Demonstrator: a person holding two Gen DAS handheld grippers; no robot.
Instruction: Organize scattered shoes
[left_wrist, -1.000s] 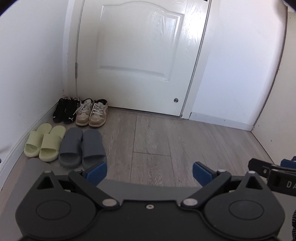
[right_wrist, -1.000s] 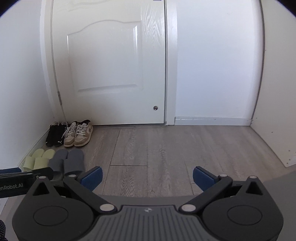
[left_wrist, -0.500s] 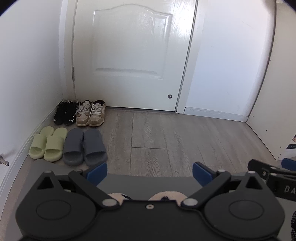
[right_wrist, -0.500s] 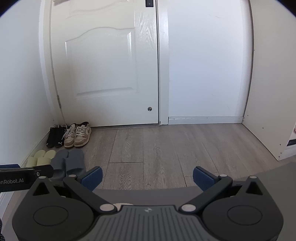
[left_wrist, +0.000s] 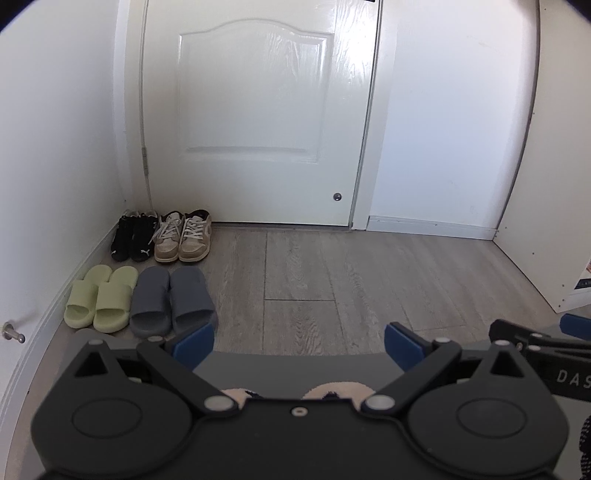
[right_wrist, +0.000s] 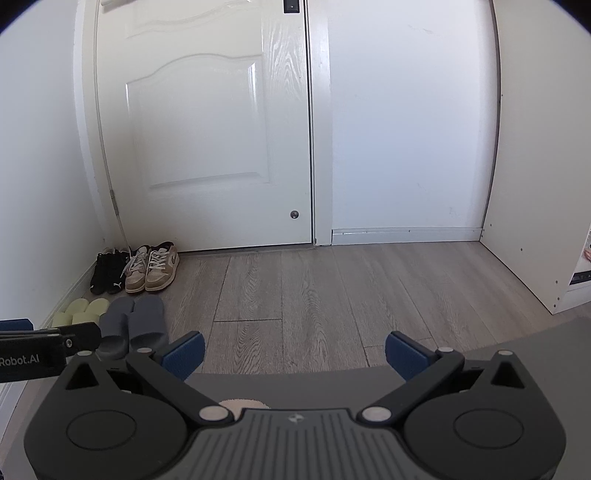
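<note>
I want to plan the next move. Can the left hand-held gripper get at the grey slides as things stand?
Probably yes. The left hand-held gripper is open and holds nothing, and the grey slides lie just ahead to its left on bare floor, with nothing between.

Left hand-held gripper (left_wrist: 299, 341) and right hand-held gripper (right_wrist: 294, 349) gape empty.

Two pale fuzzy items (left_wrist: 334, 392) are mostly hidden behind the left gripper's body; what they are cannot be told.
</note>
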